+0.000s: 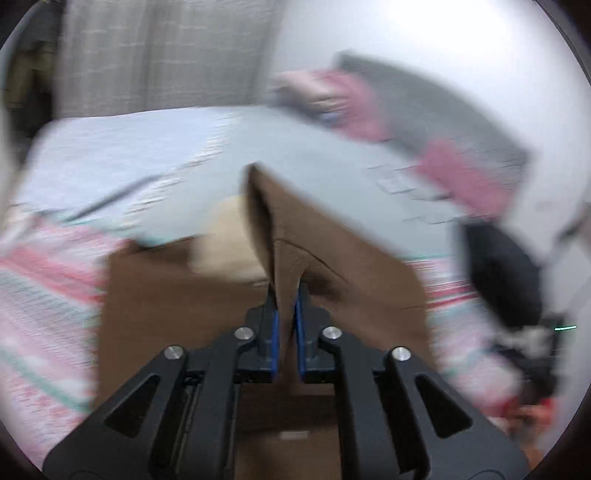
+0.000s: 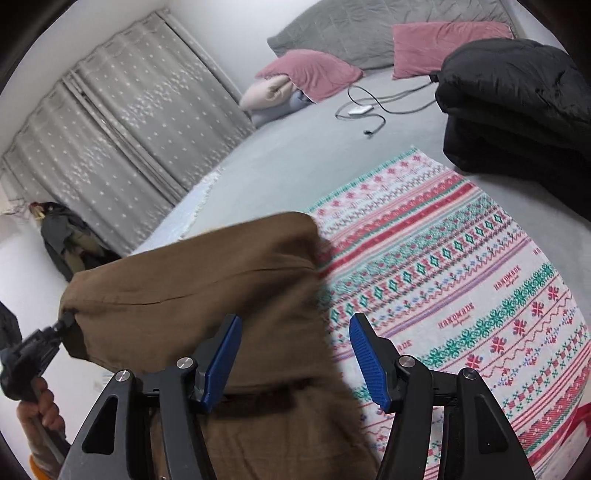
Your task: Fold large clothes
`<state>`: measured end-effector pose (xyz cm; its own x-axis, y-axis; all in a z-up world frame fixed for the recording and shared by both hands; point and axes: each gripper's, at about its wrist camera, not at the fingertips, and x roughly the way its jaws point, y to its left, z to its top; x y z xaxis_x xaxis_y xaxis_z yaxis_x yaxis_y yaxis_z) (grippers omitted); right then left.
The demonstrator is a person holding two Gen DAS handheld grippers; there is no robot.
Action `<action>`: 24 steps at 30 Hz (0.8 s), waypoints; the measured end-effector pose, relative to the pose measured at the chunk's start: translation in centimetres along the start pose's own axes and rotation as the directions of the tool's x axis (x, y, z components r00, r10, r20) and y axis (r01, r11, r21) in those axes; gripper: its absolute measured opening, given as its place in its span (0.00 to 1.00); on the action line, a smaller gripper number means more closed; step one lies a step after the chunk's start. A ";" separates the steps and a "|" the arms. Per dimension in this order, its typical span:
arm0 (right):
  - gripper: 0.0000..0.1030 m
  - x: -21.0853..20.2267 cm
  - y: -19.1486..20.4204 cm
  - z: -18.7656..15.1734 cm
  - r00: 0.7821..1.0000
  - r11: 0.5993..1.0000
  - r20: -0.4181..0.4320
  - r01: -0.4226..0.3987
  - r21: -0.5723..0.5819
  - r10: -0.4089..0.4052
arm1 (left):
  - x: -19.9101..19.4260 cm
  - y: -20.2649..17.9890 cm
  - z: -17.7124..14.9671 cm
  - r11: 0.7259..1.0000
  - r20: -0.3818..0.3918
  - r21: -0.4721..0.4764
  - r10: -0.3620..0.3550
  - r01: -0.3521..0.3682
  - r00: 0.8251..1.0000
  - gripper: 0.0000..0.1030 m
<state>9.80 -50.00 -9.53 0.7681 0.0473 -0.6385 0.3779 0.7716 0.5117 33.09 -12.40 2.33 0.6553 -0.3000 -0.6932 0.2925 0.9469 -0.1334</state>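
Note:
A large brown garment (image 1: pixel 317 251) lies on the bed over a patterned blanket. My left gripper (image 1: pixel 287 295) is shut on a raised fold of it, holding the cloth up in a peak; this view is blurred by motion. In the right wrist view the brown garment (image 2: pixel 207 280) is lifted and draped at left, with the left gripper (image 2: pixel 66 321) pinching its far left end. My right gripper (image 2: pixel 295 328) is open and empty, its blue pads (image 2: pixel 364 358) apart above the garment's right edge.
A pink, green and white patterned blanket (image 2: pixel 461 280) covers the grey bed sheet (image 2: pixel 295 155). A folded black jacket (image 2: pixel 517 110) lies at right. Pink pillows (image 2: pixel 314 72), a grey quilt (image 2: pixel 369 33) and a charger cable (image 2: pixel 373 107) lie at the head. Grey curtains (image 2: pixel 122 129) hang at left.

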 end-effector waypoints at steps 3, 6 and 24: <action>0.69 1.3 0.1 -0.4 0.998 1.000 -0.054 0.020 -0.013 -0.021 | 4.1 2.6 -2.6 0.956 -0.106 0.072 0.292 -0.286 0.950 0.21; 0.71 2.9 0.4 -1.1 0.991 0.998 -0.122 0.054 -0.044 -0.059 | 5.4 4.3 -4.2 0.983 -0.181 0.023 0.183 -0.182 0.966 0.30; 0.70 11.4 -4.3 4.0 0.955 0.952 -0.176 -0.194 0.235 0.238 | 11.1 4.9 -2.4 0.999 -0.212 -0.007 -0.035 0.034 0.977 0.56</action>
<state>18.99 -55.32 -16.77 0.7326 0.3408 -0.5892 0.3322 0.5765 0.7465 40.12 -10.85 -7.69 0.4820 -0.3019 -0.8225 0.3097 0.9369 -0.1624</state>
